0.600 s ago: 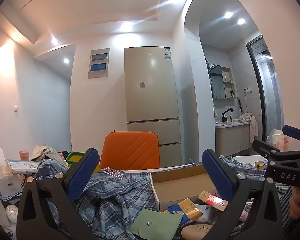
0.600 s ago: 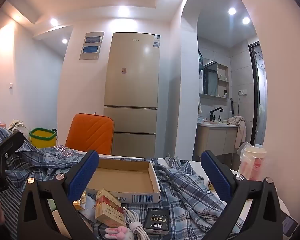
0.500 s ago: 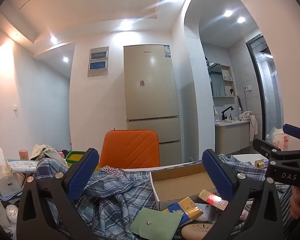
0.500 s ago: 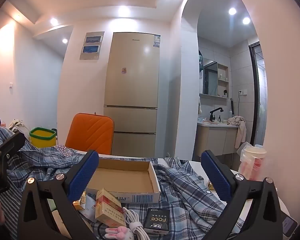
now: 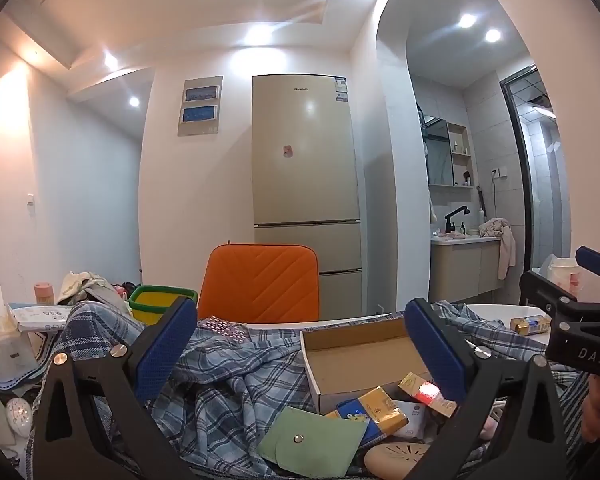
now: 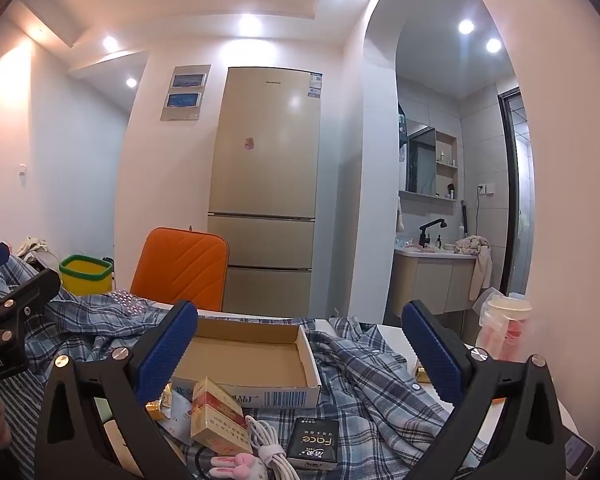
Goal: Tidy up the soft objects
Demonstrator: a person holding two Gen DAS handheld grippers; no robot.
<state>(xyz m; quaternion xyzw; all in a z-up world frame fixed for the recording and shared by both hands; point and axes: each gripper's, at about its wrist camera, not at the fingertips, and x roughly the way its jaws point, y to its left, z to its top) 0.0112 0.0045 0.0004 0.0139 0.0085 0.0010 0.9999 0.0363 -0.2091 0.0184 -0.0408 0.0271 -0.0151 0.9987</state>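
Plaid shirt (image 5: 220, 384): blue checked cloth lies rumpled across the white table, spread under and around the clutter, reaching both sides of the cardboard tray.
Left gripper (image 5: 300, 354): blue-padded fingers spread wide above the shirt, holding nothing.
Right gripper (image 6: 300, 354): fingers likewise wide apart and empty, poised over the tray and shirt.
Green pouch (image 5: 314, 442): snap-button pouch rests on the shirt at the near edge, just beside a blue-and-gold packet (image 5: 374, 412).
Near clutter, right view: red-and-gold cigarette pack (image 6: 216, 416), coiled white cable (image 6: 268, 446), pink bunny charm (image 6: 236, 464) and black "Face" box (image 6: 314, 442) sit on the shirt in front of the tray.
Cardboard tray (image 6: 296, 394): shallow open box, barcode on its front wall, lying on the shirt.
Orange chair (image 5: 260, 280): quilted back stands behind the table.
Yellow bin (image 6: 86, 274): green-rimmed, left of the chair.
Refrigerator (image 5: 304, 184): tall, beige, against the far wall.
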